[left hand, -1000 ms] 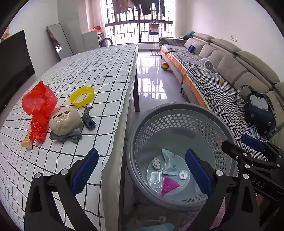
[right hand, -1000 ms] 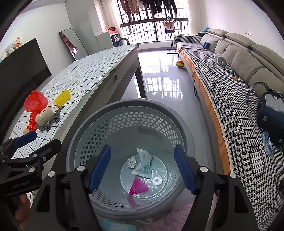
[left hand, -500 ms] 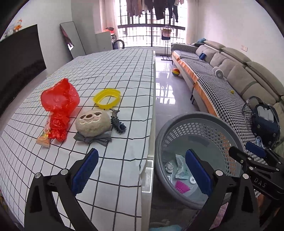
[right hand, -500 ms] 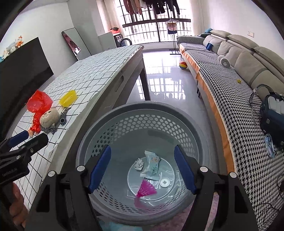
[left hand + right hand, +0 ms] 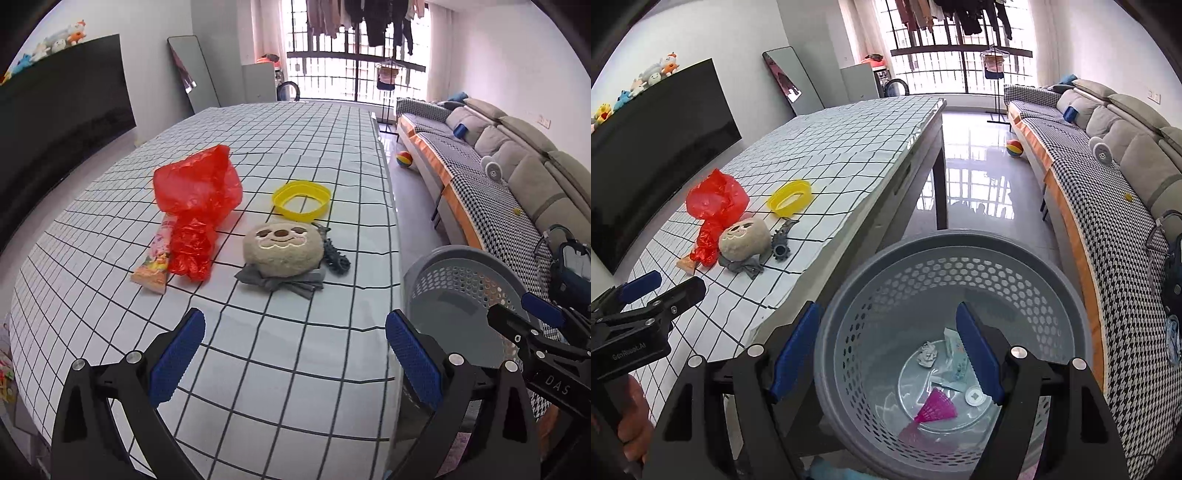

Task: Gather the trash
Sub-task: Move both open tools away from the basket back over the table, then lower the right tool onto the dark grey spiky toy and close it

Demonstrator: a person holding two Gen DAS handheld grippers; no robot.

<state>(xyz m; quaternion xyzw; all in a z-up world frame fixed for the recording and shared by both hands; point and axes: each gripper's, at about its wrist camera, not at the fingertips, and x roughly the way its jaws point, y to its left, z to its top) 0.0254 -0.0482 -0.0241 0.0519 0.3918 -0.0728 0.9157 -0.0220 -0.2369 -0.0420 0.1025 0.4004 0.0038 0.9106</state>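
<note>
I read "DAS" on the right gripper (image 5: 543,314), "GenRobot.AI" on the left gripper (image 5: 295,354). Both jaws apart, right's opening, empty, above the basket (image 5: 849,295).

Left wrist view: sits on the left claw (image 5: 293,363), looks down and forward over the checked surface (image 5: 280,373), close to its near edge.
Right wrist view: sits on the right claw (image 5: 886,354), looks down into the gray basket (image 5: 849,291), very near.
Both views share: the surface, the basket, the sofa (image 5: 517,177), the far window (image 5: 960,48).
</note>
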